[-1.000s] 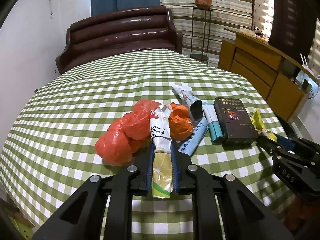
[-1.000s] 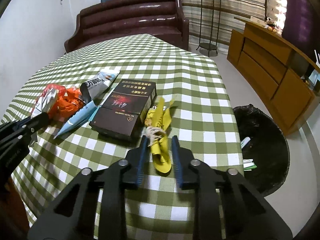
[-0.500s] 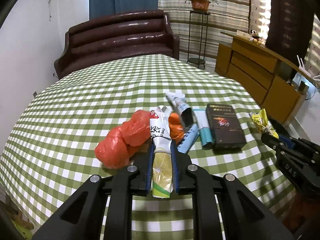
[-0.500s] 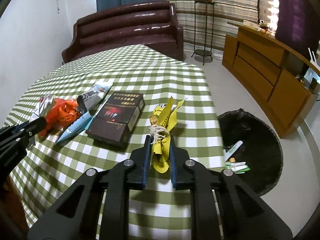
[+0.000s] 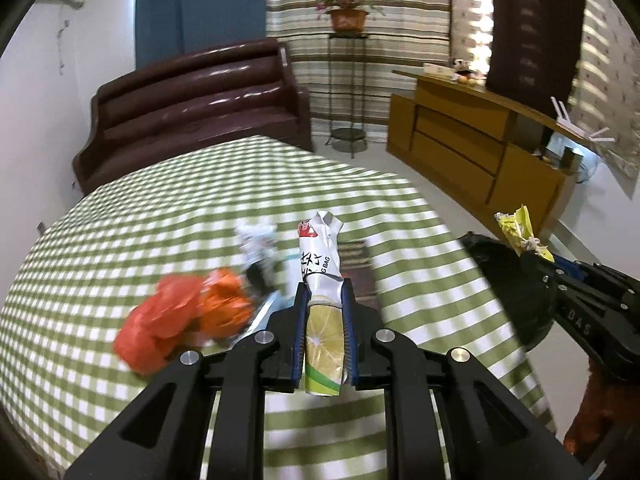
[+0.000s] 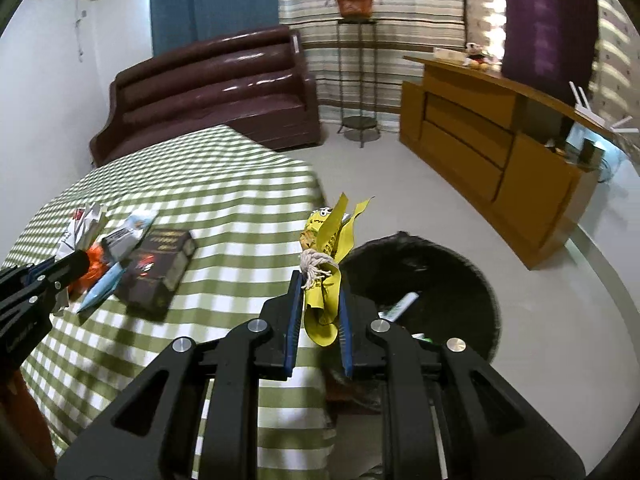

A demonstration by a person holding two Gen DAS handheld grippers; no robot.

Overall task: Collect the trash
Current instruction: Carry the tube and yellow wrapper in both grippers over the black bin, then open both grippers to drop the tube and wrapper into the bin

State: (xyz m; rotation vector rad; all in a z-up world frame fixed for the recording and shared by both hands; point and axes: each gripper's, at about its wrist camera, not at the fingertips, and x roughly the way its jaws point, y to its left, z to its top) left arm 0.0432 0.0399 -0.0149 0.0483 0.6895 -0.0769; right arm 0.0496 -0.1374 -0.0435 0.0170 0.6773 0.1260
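My left gripper (image 5: 323, 296) is shut on a white tea-bag wrapper with a lemon picture (image 5: 322, 276), held above the checked table (image 5: 160, 208). My right gripper (image 6: 319, 280) is shut on a yellow wrapper tied with string (image 6: 326, 256), held past the table's right edge near the black bin (image 6: 448, 280). The yellow wrapper also shows in the left wrist view (image 5: 518, 230). Red and orange plastic bags (image 5: 180, 316) lie on the table left of my left gripper. A dark box (image 6: 160, 272), a blue tube (image 6: 100, 284) and a silver wrapper (image 6: 128, 232) lie on the table.
The black bin holds some trash (image 6: 400, 306) and stands on the floor right of the table. A brown sofa (image 6: 208, 92) is behind the table, a wooden cabinet (image 6: 488, 152) along the right wall, and a plant stand (image 6: 356, 60) at the back.
Both grippers have lifted their wrappers off the table and moved right. The right gripper closed on the yellow wrapper and now hangs near the bin.
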